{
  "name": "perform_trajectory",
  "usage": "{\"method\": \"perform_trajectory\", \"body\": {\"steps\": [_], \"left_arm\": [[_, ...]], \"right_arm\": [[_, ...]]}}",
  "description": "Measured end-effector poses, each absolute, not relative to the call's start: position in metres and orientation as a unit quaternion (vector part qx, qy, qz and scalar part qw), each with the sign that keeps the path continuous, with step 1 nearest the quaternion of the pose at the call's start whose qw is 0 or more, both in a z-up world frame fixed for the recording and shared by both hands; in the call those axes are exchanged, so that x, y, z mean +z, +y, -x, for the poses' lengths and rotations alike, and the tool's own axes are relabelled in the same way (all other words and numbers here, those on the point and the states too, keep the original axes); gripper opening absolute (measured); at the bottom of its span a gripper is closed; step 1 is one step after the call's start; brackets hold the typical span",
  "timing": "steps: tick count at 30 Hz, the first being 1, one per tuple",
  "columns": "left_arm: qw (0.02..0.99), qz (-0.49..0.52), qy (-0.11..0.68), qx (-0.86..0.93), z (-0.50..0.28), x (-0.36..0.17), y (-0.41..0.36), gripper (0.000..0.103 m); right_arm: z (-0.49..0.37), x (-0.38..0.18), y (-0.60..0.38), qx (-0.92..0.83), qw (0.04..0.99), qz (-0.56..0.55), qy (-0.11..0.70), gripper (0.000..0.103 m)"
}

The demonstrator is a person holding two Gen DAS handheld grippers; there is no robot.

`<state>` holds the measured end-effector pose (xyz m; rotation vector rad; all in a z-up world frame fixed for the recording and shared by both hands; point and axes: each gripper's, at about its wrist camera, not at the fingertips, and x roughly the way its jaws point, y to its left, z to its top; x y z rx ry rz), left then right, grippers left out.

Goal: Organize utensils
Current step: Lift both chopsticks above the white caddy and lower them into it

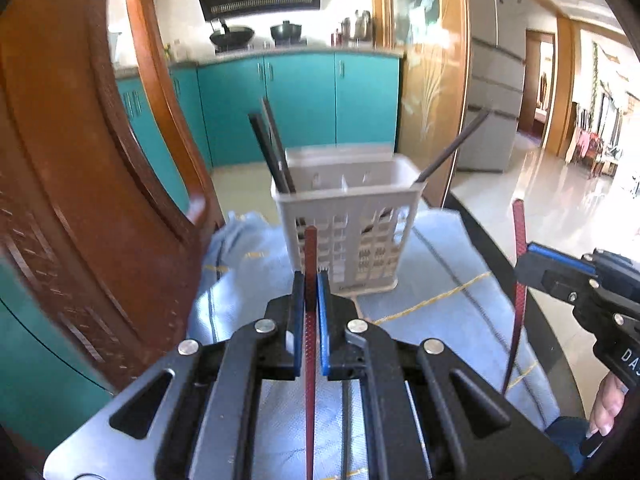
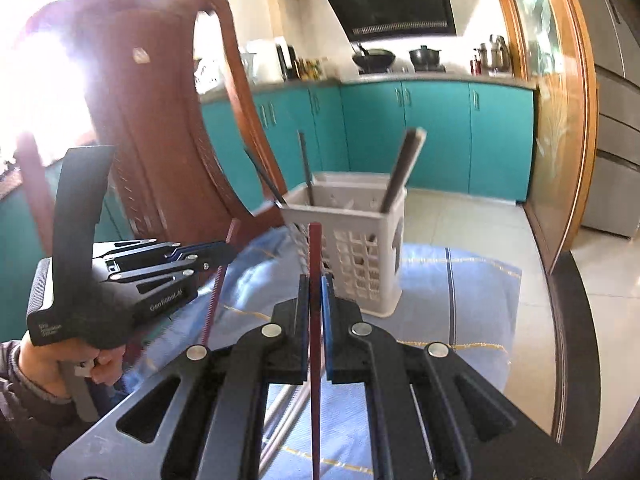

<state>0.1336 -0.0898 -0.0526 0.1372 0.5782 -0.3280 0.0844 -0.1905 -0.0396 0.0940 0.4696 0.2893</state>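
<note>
Presently both grippers are holding one red chopstick apiece, each stick standing near upright with its long axis roughly crosswise to the fingers. The left gripper (image 1: 311,292) is clamping its red chopstick (image 1: 310,256) between blue pads, jaws closed down to the stick's width. The right gripper (image 2: 316,294) is doing likewise with the second red chopstick (image 2: 315,252).

The white utensil basket (image 1: 352,240) is standing directly ahead of both, on the blue cloth (image 1: 440,300), just beyond the fingertips. Its opening is facing upward, and dark chopsticks (image 1: 272,148) are already leaning out of its compartments. Judging from the views, the left gripper is sitting slightly nearer. Each stick's lower end is hanging below the rim, so a lift is likely needed before lowering it in. A wooden chair (image 1: 120,200) is crowding the left side.
</note>
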Motion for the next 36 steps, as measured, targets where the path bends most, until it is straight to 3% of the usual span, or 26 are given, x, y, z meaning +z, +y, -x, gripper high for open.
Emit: {"method": "perform_trajectory", "body": {"steps": [8, 15, 20, 23, 36], "left_arm": [[0.962, -0.032, 0.199, -0.183, -0.102, 0.018, -0.065, 0.007], [0.967, 0.01, 0.164, -0.193, -0.129, 0.068, -0.059, 0.007], [0.971, 0.043, 0.13, -0.195, -0.151, 0.096, -0.055, 0.007], [0.974, 0.076, 0.097, -0.191, -0.162, 0.105, -0.048, 0.007], [0.976, 0.079, 0.153, -0.132, -0.223, 0.04, -0.069, 0.007]], "right_arm": [[-0.069, 0.019, -0.201, 0.149, 0.974, -0.081, 0.152, 0.007], [-0.097, 0.077, -0.212, 0.114, 0.983, -0.125, 0.067, 0.007], [-0.125, 0.088, -0.215, 0.048, 0.99, -0.134, 0.012, 0.007], [-0.149, 0.074, -0.212, 0.027, 0.992, -0.122, 0.022, 0.007], [-0.169, 0.029, -0.178, 0.034, 0.996, -0.052, 0.069, 0.007]]}}
